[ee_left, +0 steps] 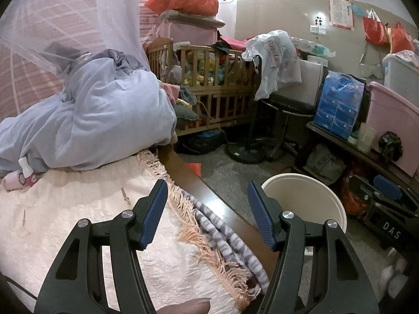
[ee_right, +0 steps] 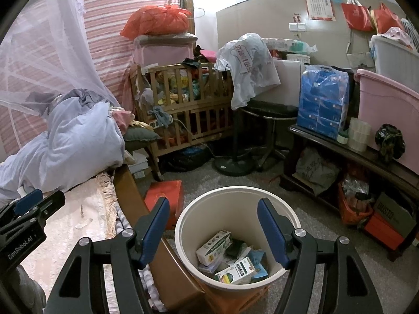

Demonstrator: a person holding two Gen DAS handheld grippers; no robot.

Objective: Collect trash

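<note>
- Pale-pink quilted bedspread (ee_left: pixel 78 235) covers the bed at the left of both views; a small syringe-like item (ee_left: pixel 126 196) and a thin needle-like piece (ee_left: pixel 24 217) lie on it in the left wrist view.
- At the far left edge of the bedspread, a small pink-and-white bottle (ee_left: pixel 25 176) lies against a heap of light-blue bedding (ee_left: pixel 104 120).
- The left gripper (ee_left: pixel 207 209) hovers over the fringed edge of the bedspread and the wooden bed rail (ee_left: pixel 209 196), its blue-padded jaws wide apart and holding nothing.
- In the right wrist view the left gripper (ee_right: pixel 28 204) shows at the left edge, above the bed.
- A red flat box (ee_right: pixel 165 196) lies on the floor between the bed rail and the bin.
- The right gripper (ee_right: pixel 213 227) hangs directly above the cream bin (ee_right: pixel 183 225), jaws spread apart and empty.
- The bin stands on the grey floor just beside the bed; inside it lie the collected trash: small medicine-type cartons (ee_right: pixel 213 246) and other packets, in a loose pile on the bottom.
- Behind, a wooden cot (ee_right: pixel 183 99) stuffed with clothes stands against the wall.
- Further right, a black stool (ee_right: pixel 269 112) and a blue pack of tissues (ee_right: pixel 323 99).
- At the far right, a pink tub (ee_right: pixel 387 110) sits on a dark bench.
</note>
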